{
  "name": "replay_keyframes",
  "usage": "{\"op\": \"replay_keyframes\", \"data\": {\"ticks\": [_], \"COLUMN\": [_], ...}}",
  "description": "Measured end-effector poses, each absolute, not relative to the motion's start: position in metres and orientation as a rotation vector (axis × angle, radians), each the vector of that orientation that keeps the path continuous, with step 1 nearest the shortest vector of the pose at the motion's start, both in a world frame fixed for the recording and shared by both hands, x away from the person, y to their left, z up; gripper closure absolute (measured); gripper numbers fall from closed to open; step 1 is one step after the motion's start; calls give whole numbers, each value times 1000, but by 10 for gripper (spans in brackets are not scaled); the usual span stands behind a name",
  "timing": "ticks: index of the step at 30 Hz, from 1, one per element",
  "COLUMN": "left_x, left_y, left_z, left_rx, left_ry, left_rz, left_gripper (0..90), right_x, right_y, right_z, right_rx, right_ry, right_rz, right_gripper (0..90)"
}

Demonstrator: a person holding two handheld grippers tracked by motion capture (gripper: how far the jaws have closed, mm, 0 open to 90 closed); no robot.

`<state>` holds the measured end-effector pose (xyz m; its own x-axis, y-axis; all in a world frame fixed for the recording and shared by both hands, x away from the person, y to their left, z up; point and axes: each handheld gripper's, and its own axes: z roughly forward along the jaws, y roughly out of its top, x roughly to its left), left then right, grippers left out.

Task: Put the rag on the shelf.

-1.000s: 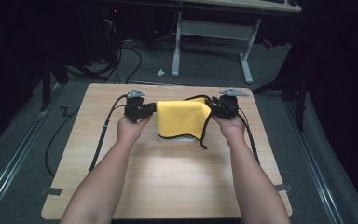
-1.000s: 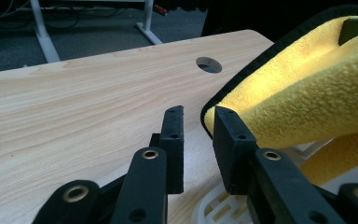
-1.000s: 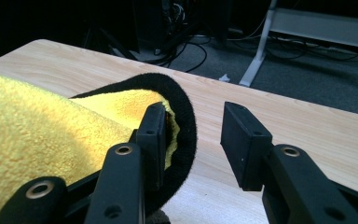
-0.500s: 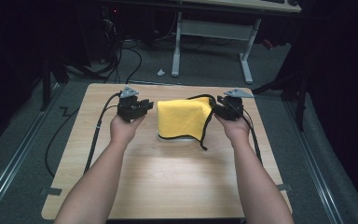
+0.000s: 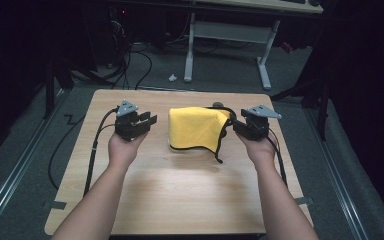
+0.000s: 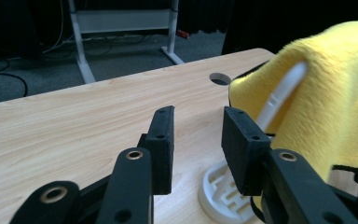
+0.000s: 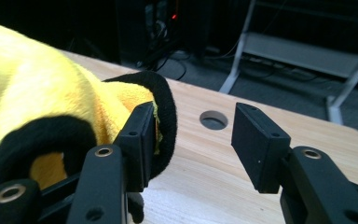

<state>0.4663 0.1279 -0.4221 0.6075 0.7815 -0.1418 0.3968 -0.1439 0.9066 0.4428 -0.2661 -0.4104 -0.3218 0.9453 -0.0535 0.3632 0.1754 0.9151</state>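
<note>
A yellow fluffy cloth (image 5: pixel 196 127) with a black trim (image 5: pixel 222 137) hangs over a white plastic stand (image 5: pixel 176 147) in the middle of the table's far half. My left gripper (image 5: pixel 147 121) hovers to the left of the cloth, apart from it. Its jaws have just been opening, with nothing between them. In the left gripper view the cloth (image 6: pixel 335 88) covers a white rod (image 6: pixel 279 95) that rises from the stand's base (image 6: pixel 221 191). My right gripper (image 5: pixel 240 129) is beside the cloth's right edge. Its jaws have also just been opening and hold nothing. The black trim (image 7: pixel 164 105) lies just behind its left jaw.
The wooden table (image 5: pixel 180 190) has a round cable hole (image 7: pixel 213 120) near its back edge, behind the cloth. A black cable (image 5: pixel 94 150) trails from each gripper across the table. A white desk frame (image 5: pixel 227 37) stands on the floor beyond the table.
Both grippers have drawn outward from the cloth's sides, the left one to the left and the right one to the right. Their jaws stand wider than before.
</note>
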Motion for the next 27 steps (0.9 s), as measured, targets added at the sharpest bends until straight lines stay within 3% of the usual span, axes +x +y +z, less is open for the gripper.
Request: {"op": "replay_keyframes", "data": {"ticks": [6, 17, 27], "left_x": [443, 439, 413], "left_y": [133, 127, 132], "left_z": [-427, -431, -430], "left_rx": [1767, 1776, 1768], "left_ry": [928, 905, 846], "left_rz": [457, 438, 449], "left_gripper": [630, 623, 609], "right_x": [418, 423, 391], "right_y": [-267, -282, -279], "right_z": [-410, -413, -407], "right_rx": [1207, 1270, 1214], "right_ry": [1790, 1770, 1781], "right_rz": [1053, 1041, 1077], "right_gripper": [501, 502, 498]}}
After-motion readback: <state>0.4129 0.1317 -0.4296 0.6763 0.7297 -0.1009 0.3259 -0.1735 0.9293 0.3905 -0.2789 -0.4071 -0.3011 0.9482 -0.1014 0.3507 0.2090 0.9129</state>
